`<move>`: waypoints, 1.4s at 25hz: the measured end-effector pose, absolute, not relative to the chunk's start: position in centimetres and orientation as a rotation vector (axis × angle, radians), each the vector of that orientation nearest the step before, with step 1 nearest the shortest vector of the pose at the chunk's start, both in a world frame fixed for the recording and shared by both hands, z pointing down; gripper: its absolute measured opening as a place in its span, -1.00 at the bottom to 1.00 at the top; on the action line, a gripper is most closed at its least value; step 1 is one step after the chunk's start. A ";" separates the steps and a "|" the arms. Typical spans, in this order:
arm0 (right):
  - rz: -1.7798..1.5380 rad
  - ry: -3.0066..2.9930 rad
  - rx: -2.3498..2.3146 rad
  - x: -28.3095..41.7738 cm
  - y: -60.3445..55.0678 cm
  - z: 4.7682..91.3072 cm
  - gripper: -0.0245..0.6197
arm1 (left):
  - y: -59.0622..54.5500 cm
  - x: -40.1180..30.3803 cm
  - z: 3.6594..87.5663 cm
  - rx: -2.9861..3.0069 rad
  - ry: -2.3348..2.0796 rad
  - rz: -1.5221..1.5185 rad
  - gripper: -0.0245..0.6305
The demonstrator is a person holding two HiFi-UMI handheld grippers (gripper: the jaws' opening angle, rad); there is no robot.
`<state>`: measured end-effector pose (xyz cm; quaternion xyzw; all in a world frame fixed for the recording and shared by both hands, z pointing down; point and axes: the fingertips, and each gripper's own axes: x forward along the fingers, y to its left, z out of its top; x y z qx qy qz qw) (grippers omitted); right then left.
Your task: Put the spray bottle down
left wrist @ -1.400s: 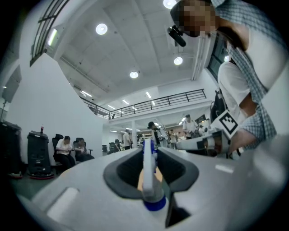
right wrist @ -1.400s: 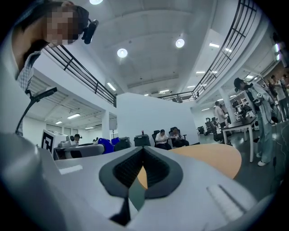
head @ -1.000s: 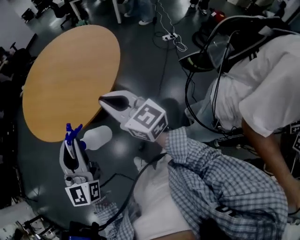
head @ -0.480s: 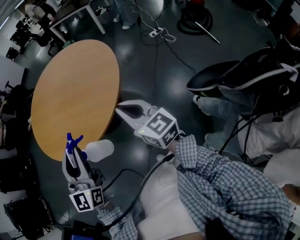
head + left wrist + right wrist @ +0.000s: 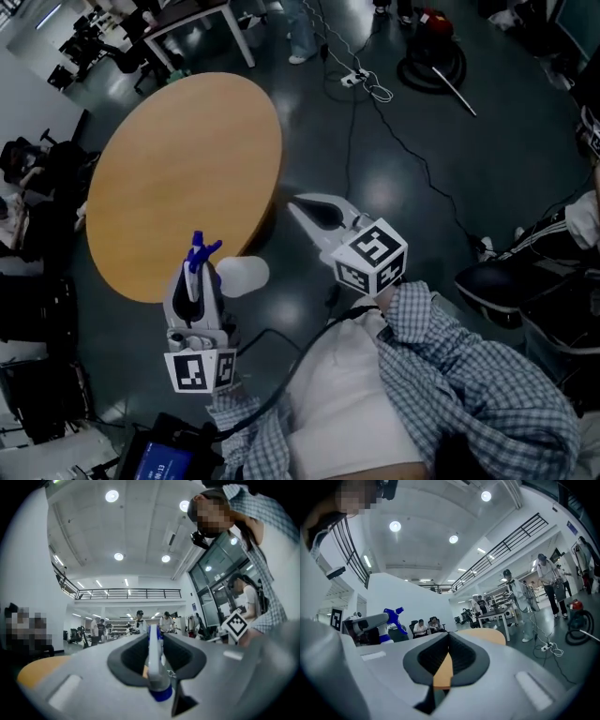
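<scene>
The spray bottle [image 5: 236, 277] is grasped by the left gripper [image 5: 194, 281], whose jaws are clamped on the narrow stem between the blue trigger head [image 5: 200, 253] and the blue collar [image 5: 161, 693]. The right gripper [image 5: 300, 204] is closed on nothing; only a strip of table top is seen through the slit between its jaws. The bottle is carried in the air at the near edge of the round table [image 5: 159, 169], which lies ahead of the left gripper, up and slightly left in the head view. The bottle's long axis is judged roughly upright, head uppermost, and so across the jaws. The left gripper is the nearer to the table edge, while the right gripper is held apart over the floor [image 5: 394, 141]. The coming move is therefore judged to turn on bringing the bottle forward over the table top before it is lowered. The bottle's base is not shown in any view, and its pale body is washed out. It cannot be established whether the bottle already overhangs the table or is clear of the edge.
</scene>
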<state>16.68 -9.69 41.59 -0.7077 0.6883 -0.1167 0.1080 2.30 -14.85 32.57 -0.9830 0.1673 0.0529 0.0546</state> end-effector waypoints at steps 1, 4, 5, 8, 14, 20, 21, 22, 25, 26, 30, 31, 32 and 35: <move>-0.343 2.033 -2.088 16.6 -9.8 41.5 -0.94 | -15.0 2.2 32.6 -2.991 0.511 0.164 -0.64; -0.334 2.018 -2.120 15.1 -10.4 39.8 -0.94 | -15.8 -0.1 31.6 -3.012 0.513 0.168 -0.64; -0.332 2.016 -2.118 14.9 -10.7 39.3 -0.94 | -15.9 -0.8 31.2 -3.011 0.530 0.167 -0.64; -0.333 2.054 -2.064 16.5 -11.2 38.5 -0.94 | -15.3 -0.5 30.6 -2.977 0.630 0.167 -0.64; -0.320 2.278 -1.898 23.1 -12.1 38.7 -0.94 | -14.4 1.9 31.4 -2.861 1.020 0.180 -0.64; -0.174 2.580 -1.706 22.0 -14.8 36.1 -0.94 | -15.1 2.3 30.8 -2.798 1.234 0.114 -0.64; -0.168 2.605 -1.672 21.2 -15.2 36.1 -0.94 | -15.1 2.3 31.0 -2.803 1.242 0.100 -0.64; -0.169 2.621 -1.638 20.4 -15.5 36.2 -0.94 | -14.9 2.4 31.3 -2.808 1.246 0.088 -0.64; -0.202 2.618 -1.541 18.2 -16.0 36.4 -0.94 | -14.2 2.5 32.6 -2.820 1.229 0.036 -0.64; -0.217 2.604 -1.513 17.7 -16.1 36.4 -0.94 | -14.1 2.4 33.1 -2.819 1.224 0.016 -0.64; -0.248 2.569 -1.447 16.8 -16.2 36.6 -0.94 | -14.0 2.8 34.2 -2.826 1.211 -0.003 -0.64; -0.252 2.567 -1.450 16.8 -16.3 36.8 -0.94 | -13.8 3.0 34.4 -2.823 1.194 -0.011 -0.64; -0.252 2.570 -1.455 16.8 -16.4 36.8 -0.94 | -13.6 3.2 34.5 -2.820 1.176 -0.014 -0.64; -0.217 2.589 -1.459 16.5 -16.2 36.5 -0.94 | -13.1 3.5 34.6 -2.824 1.148 -0.033 -0.64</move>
